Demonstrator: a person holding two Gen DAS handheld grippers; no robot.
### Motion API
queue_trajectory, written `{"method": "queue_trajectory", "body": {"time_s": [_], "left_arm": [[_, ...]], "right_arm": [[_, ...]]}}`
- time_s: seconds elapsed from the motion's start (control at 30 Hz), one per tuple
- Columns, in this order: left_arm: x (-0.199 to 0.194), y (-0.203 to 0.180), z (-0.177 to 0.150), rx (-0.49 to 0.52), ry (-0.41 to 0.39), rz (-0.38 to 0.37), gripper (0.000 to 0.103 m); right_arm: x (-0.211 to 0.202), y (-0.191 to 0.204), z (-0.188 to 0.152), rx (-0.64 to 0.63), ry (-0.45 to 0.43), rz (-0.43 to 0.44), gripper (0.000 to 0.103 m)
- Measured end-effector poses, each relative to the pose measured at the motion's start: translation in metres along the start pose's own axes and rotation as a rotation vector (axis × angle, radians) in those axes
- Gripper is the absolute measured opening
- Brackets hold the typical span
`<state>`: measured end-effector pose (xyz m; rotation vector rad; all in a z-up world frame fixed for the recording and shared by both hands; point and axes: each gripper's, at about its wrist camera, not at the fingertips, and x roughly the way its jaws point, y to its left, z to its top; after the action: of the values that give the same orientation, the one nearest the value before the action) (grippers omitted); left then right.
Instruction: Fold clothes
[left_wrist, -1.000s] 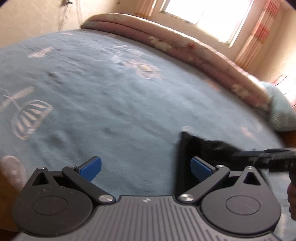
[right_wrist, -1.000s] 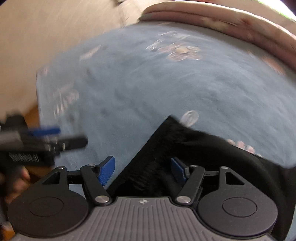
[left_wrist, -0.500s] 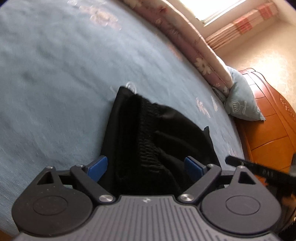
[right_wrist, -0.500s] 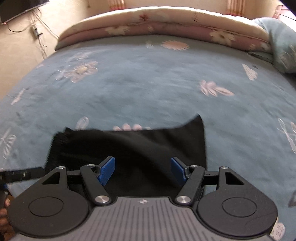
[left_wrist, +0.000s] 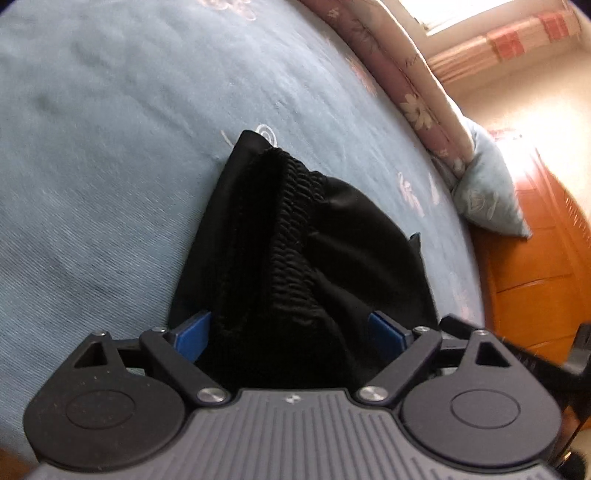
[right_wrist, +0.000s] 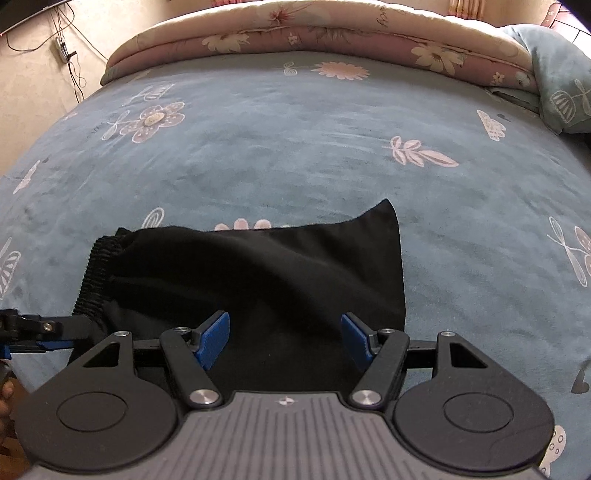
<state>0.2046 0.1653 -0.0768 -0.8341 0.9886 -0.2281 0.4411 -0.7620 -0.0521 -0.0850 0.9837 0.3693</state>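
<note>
You hold the left gripper (left_wrist: 290, 330) and right gripper (right_wrist: 284, 341) open over the black garment (right_wrist: 258, 273), one at the ribbed waistband (left_wrist: 295, 218) end, ready to grasp.

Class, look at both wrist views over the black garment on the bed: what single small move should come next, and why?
Probably close the left tongs on the ribbed waistband lying between their open pads. The black garment lies bunched on the blue bedspread, and the right tongs hang open over its other end, gripping nothing. Nothing can be folded until an edge is held.
</note>
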Motion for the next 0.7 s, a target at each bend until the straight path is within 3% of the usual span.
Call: {"method": "queue_trajectory", "body": {"time_s": [0.13, 0.27, 0.3, 0.33, 0.6, 0.7], "left_arm": [[0.003, 0.005, 0.004, -0.055, -0.03, -0.065, 0.085], [0.006, 0.009, -0.001, -0.103, -0.038, -0.057, 0.052], [0.005, 0.01, -0.003, -0.109, -0.044, -0.043, 0.037], [0.002, 0.01, -0.005, -0.107, -0.054, -0.025, 0.034], [-0.026, -0.011, -0.025, -0.056, -0.152, 0.116, 0.029], [-0.027, 0.001, -0.033, -0.105, -0.144, 0.191, 0.037]], "right_arm": [[-0.005, -0.007, -0.005, 0.001, -0.01, 0.001, 0.072], [-0.009, -0.015, -0.009, -0.004, -0.023, 0.008, 0.072], [-0.01, -0.016, -0.01, -0.008, -0.027, 0.013, 0.072], [-0.011, -0.018, -0.011, -0.017, -0.031, 0.019, 0.072], [-0.019, -0.021, -0.024, -0.203, -0.051, 0.094, 0.07], [-0.018, -0.021, -0.034, -0.307, -0.027, 0.168, 0.054]]}}
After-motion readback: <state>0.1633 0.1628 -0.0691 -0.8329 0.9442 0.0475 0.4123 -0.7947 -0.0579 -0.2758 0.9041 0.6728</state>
